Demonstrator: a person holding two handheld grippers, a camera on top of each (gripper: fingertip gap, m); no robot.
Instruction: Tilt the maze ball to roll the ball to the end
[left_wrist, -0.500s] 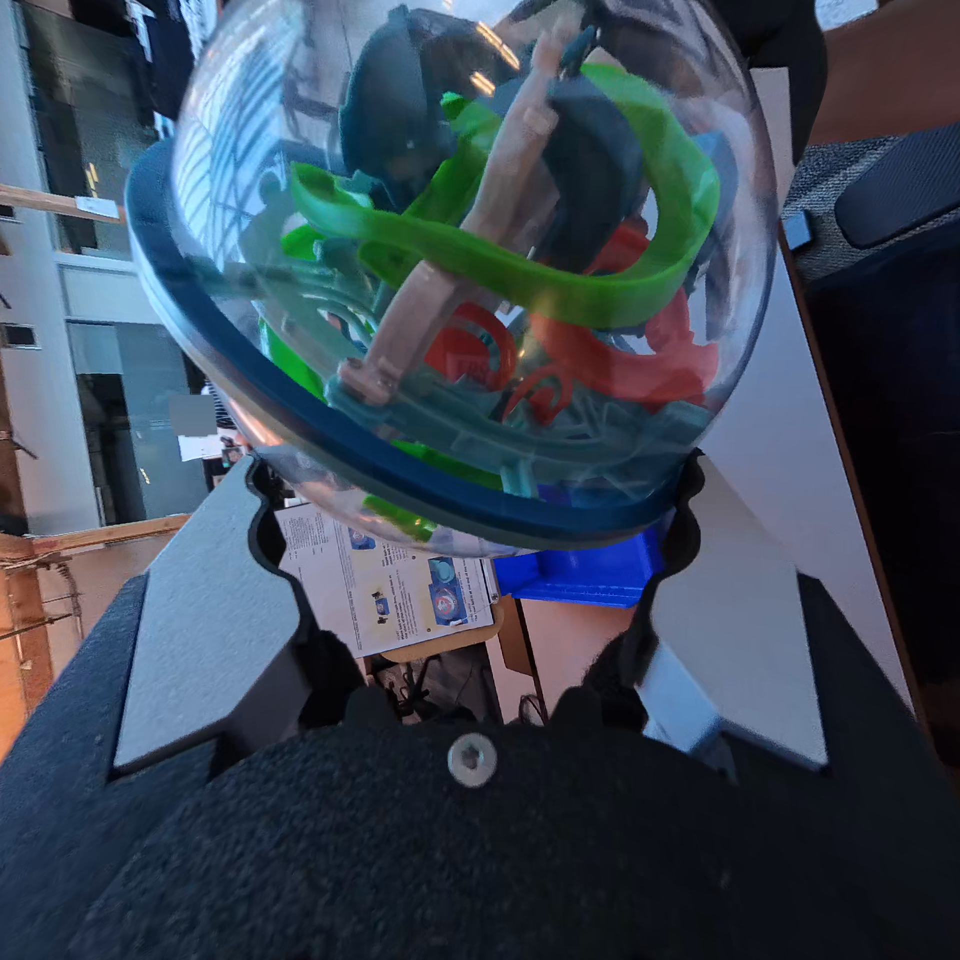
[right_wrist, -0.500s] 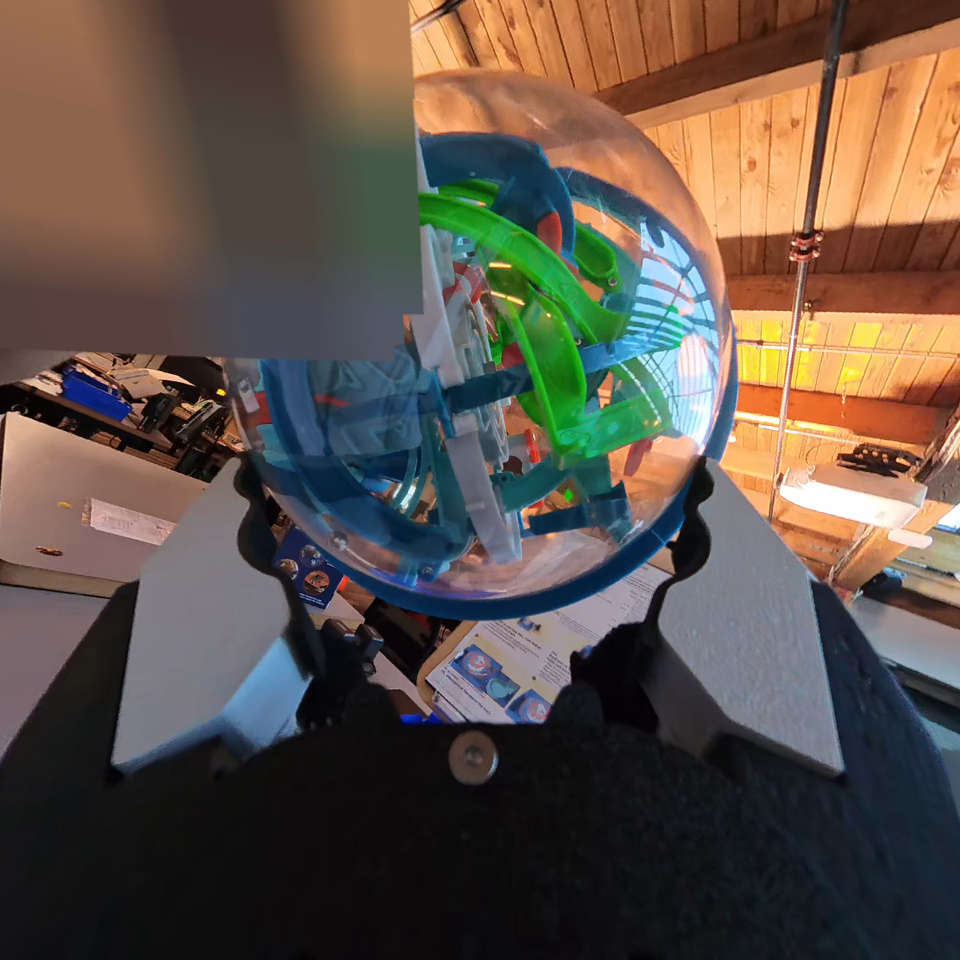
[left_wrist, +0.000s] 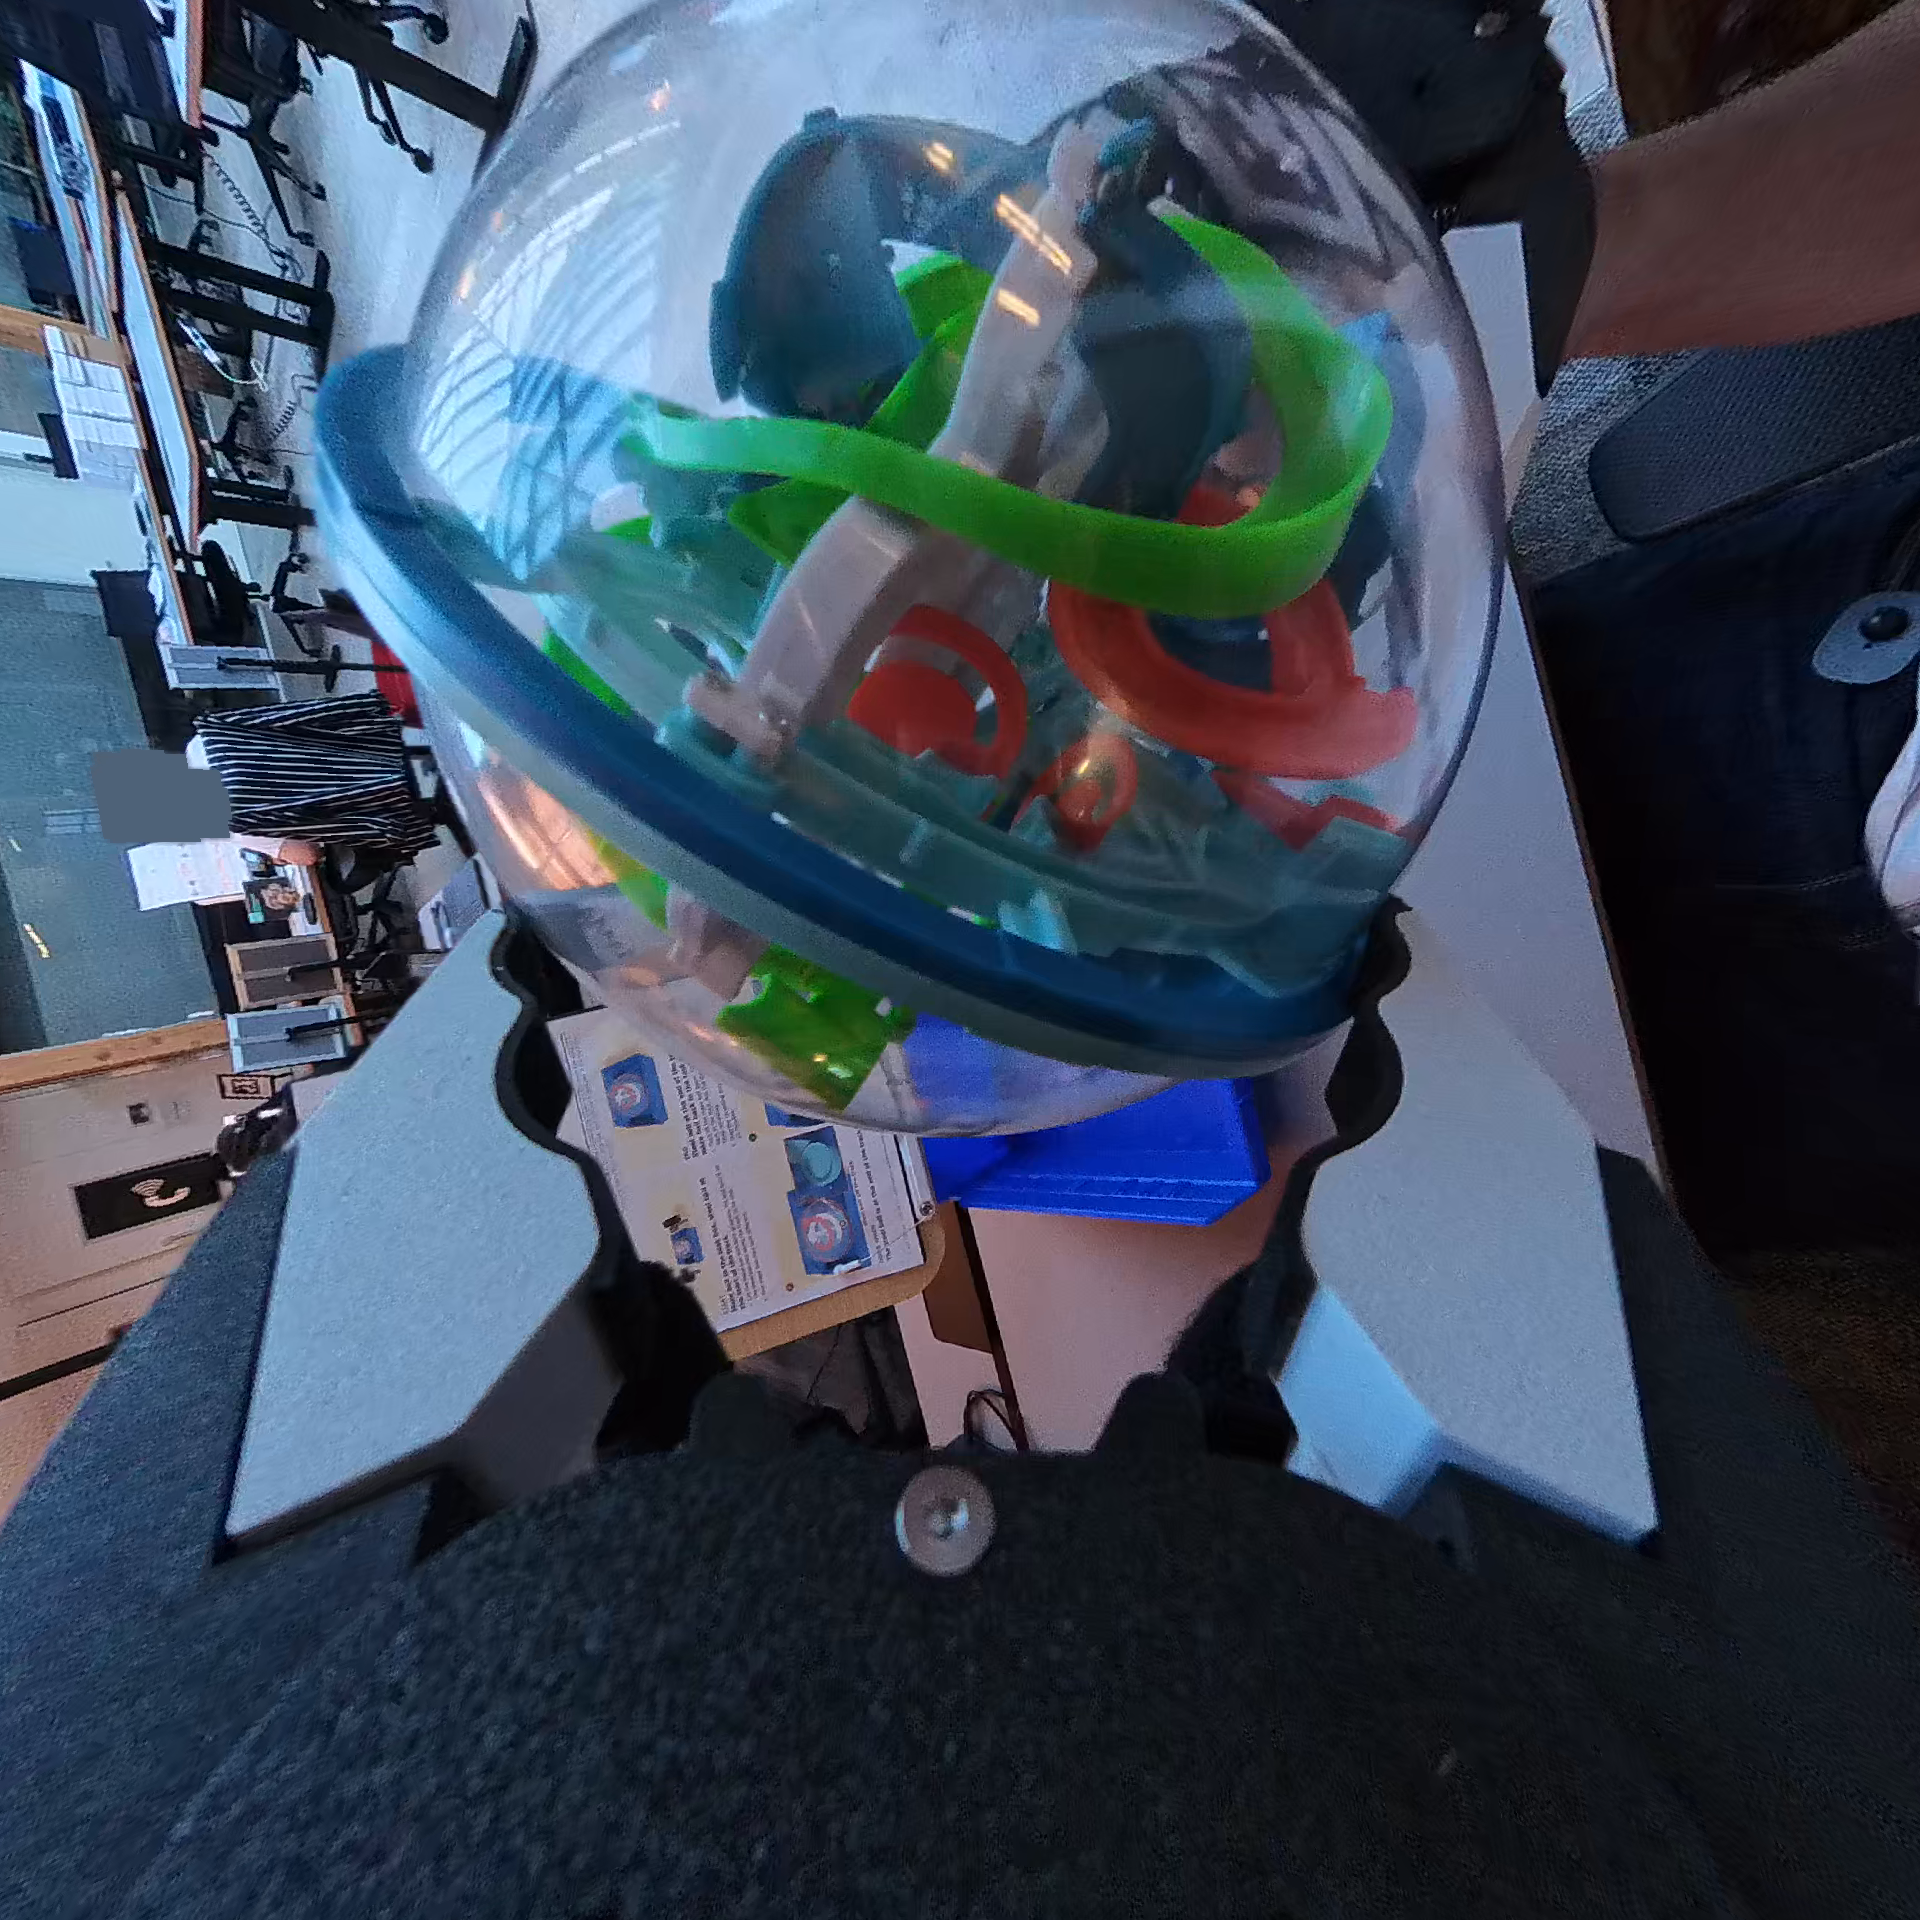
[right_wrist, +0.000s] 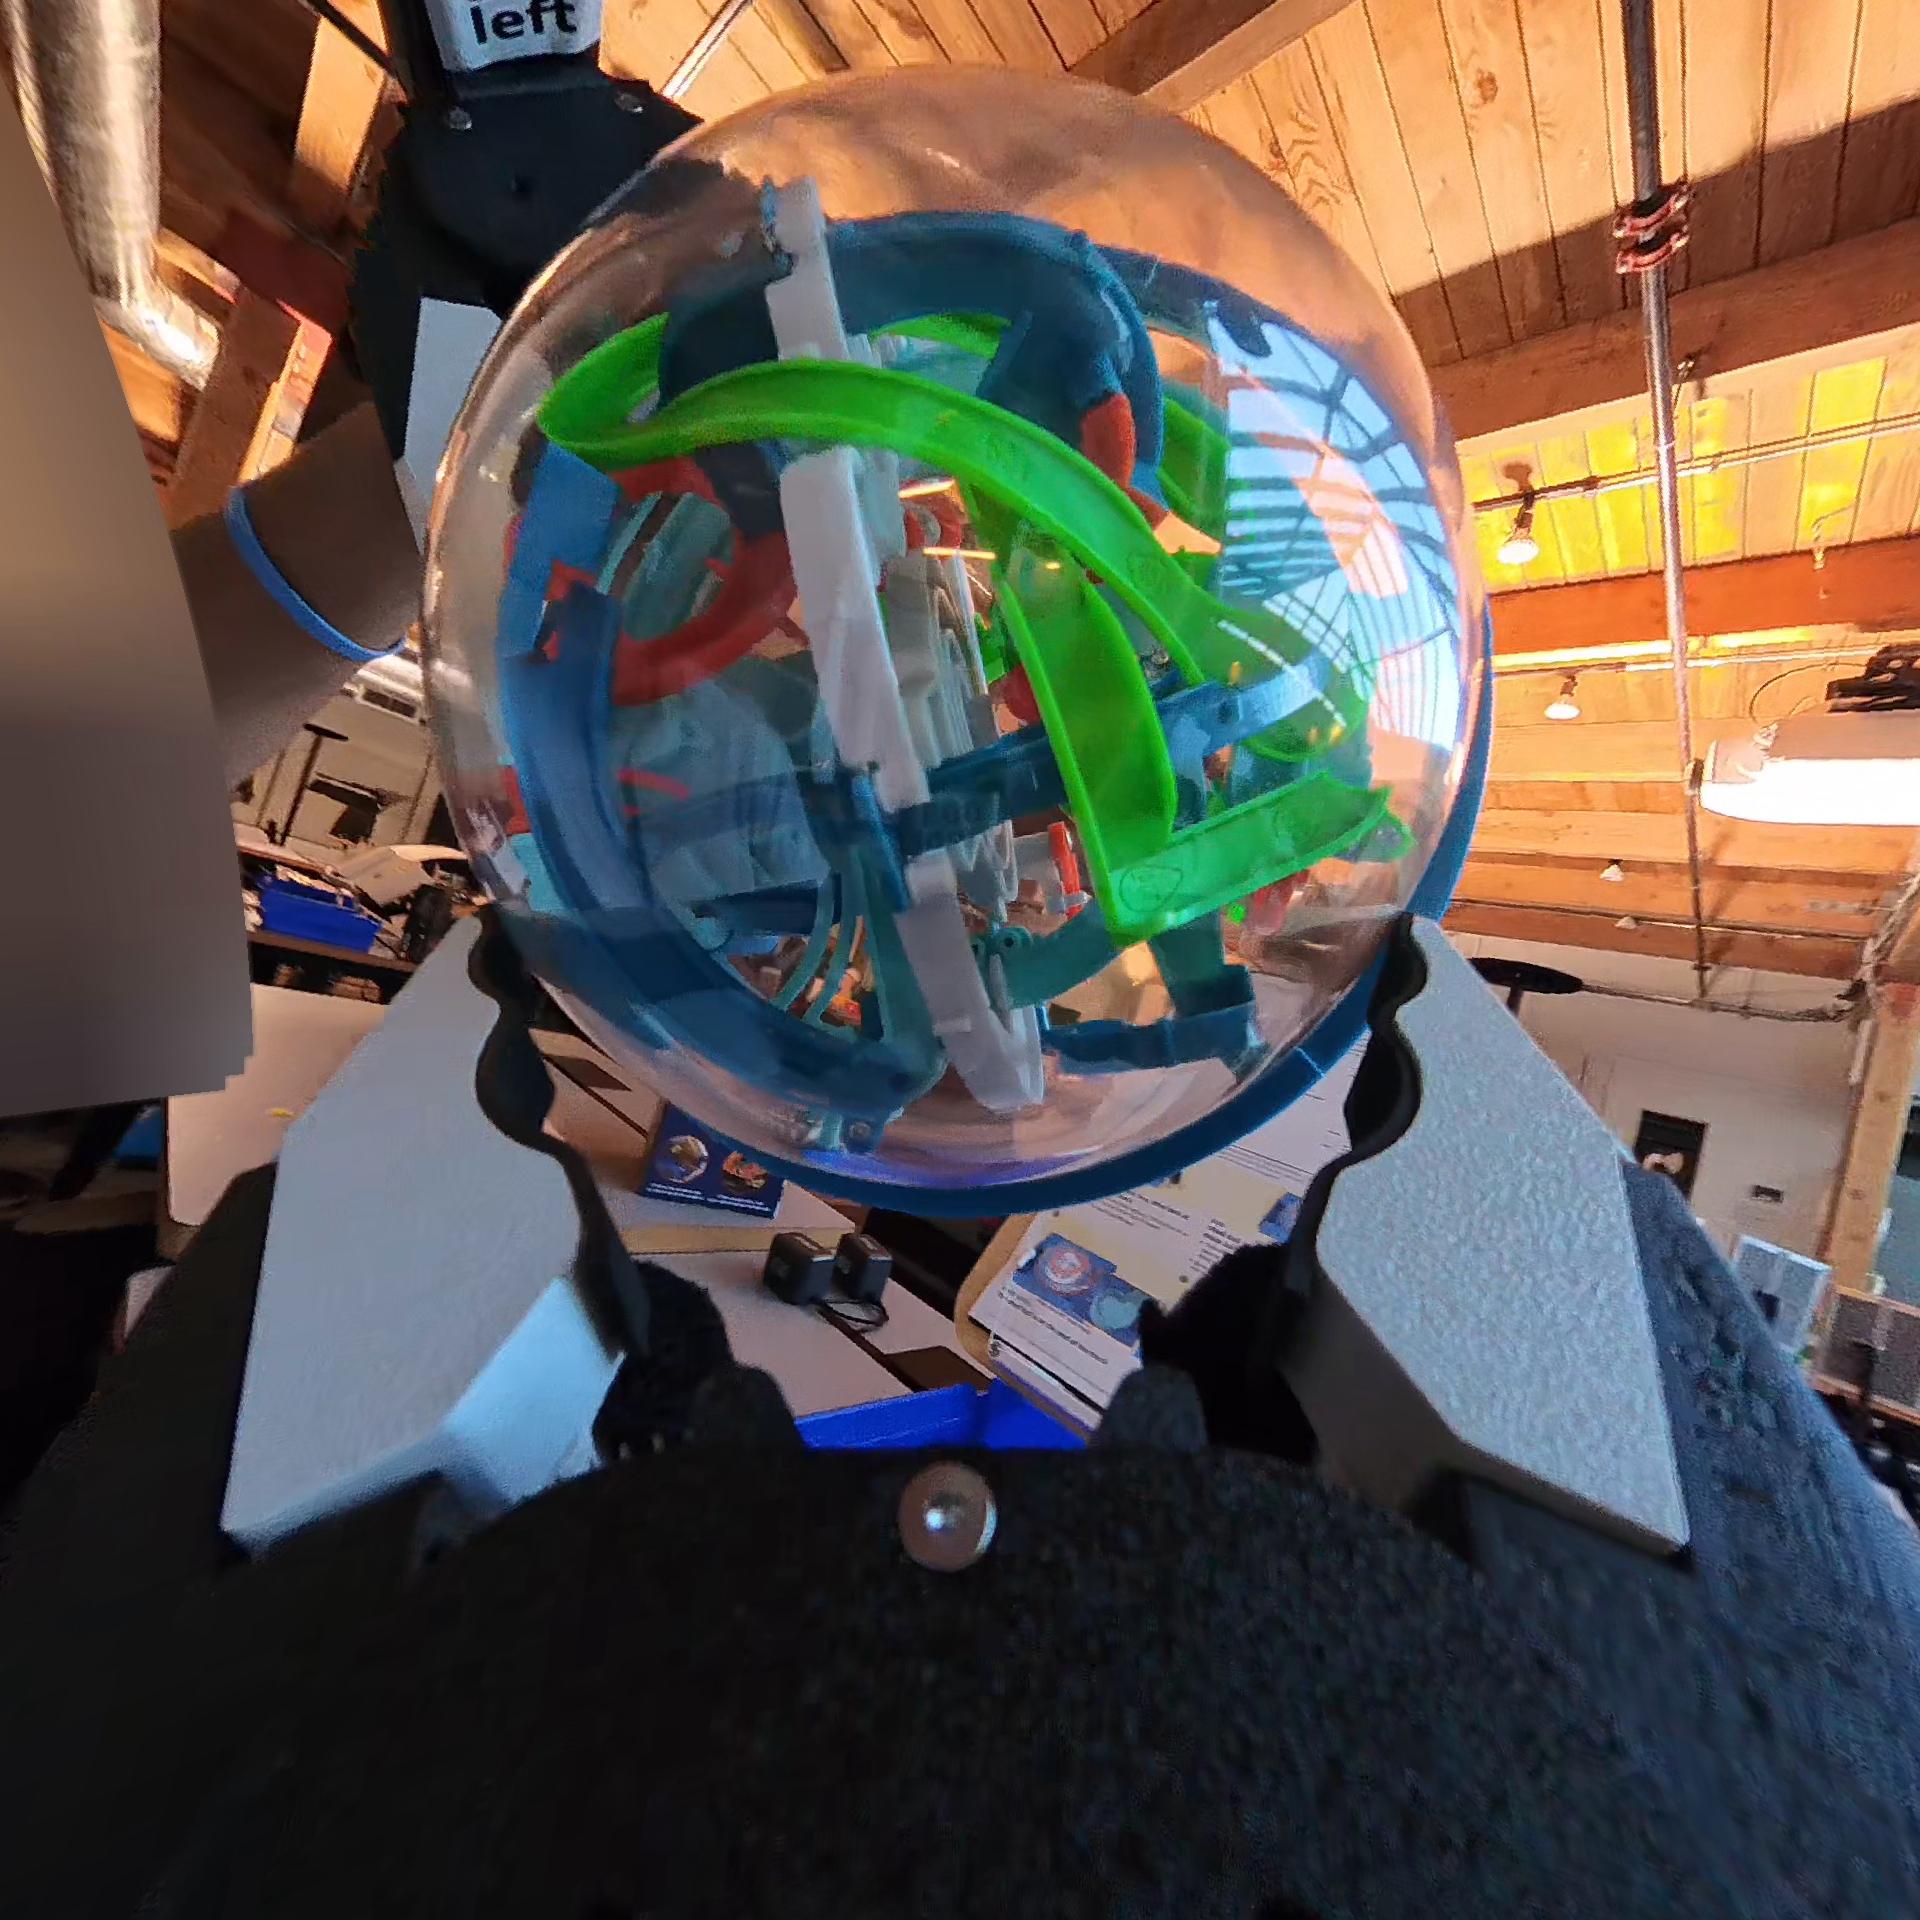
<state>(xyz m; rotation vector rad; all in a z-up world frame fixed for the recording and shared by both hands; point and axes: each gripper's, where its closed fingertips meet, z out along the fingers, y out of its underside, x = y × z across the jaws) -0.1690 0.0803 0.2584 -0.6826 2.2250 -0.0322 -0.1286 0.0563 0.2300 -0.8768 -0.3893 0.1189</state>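
The clear plastic maze ball with green, blue and red tracks (left_wrist: 914, 582) (right_wrist: 945, 665) is being held aloft above the bench. The left gripper (left_wrist: 951, 966) and right gripper (right_wrist: 940, 966) are each gripping it, jaws spread wide against its blue equatorial rim.

left tool (left_wrist: 945, 997): black body; grey fingers (left_wrist: 416, 1226); silver screw (left_wrist: 943, 1520) | right tool (right_wrist: 940, 997): same

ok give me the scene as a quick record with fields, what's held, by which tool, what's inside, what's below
held thing: maze ball, clear shell with a blue rim
left tool: fingers against the ball's lower sides, ball between them
right tool: likewise on the ball from its own side
support: ball up in the air, not resting on anything
inside: green track, red rings, white strip
small ball: cannot pick it out
below: blue bin, printed sheet
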